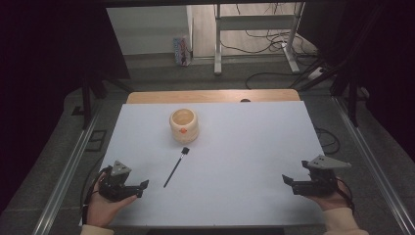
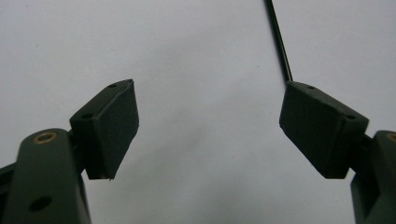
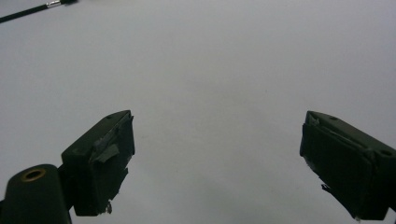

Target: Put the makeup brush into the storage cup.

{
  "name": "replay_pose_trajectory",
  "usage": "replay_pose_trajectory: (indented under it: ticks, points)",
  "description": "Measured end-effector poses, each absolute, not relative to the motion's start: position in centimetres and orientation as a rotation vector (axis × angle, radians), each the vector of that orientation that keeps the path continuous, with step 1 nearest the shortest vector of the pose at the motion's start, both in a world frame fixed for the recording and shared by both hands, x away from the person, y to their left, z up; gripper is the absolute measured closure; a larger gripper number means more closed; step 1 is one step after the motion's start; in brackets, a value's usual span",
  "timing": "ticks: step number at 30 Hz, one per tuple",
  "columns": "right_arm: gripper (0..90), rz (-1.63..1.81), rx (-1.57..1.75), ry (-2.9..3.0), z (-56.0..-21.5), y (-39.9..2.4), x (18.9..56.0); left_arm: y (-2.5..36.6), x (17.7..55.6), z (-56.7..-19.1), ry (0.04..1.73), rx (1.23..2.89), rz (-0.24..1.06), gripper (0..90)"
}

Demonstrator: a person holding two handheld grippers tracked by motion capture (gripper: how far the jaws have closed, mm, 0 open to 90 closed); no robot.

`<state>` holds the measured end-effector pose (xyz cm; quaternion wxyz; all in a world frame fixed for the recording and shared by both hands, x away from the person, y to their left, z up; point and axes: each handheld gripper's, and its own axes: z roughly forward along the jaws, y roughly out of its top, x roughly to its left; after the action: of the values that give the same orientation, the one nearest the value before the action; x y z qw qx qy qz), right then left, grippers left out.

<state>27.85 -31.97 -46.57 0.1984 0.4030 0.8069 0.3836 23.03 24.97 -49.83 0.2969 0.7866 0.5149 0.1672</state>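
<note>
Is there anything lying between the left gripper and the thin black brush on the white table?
Nothing: in the high view only bare white table separates the open left gripper from the brush, which lies flat.

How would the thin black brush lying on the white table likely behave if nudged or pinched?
The brush looks slim and light, so it would probably slide or roll easily. Lying flat on the table, it may be awkward to pinch.

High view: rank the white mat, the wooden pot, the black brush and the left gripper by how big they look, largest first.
1. White mat, by far the largest.
2. Left gripper and wooden pot look about alike; the gripper sits nearer the camera, so I won't rank them.
3. Black brush: long but very thin, least area.
</note>
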Motion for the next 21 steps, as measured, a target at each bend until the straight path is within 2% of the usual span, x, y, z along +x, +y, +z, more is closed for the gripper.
replay_pose_trajectory:
  ticks: [12, 21]
  points:
    - [10.3, 1.077, 1.119, 2.267, -46.7, -31.8, 28.1, 25.5, 22.8, -48.9, 1.43, 2.044, 0.39, 23.1]
    - [10.3, 1.069, 1.125, 2.26, -46.7, -31.6, 27.9, 24.9, 22.7, -47.9, 1.394, 2.068, 0.405, 23.7]
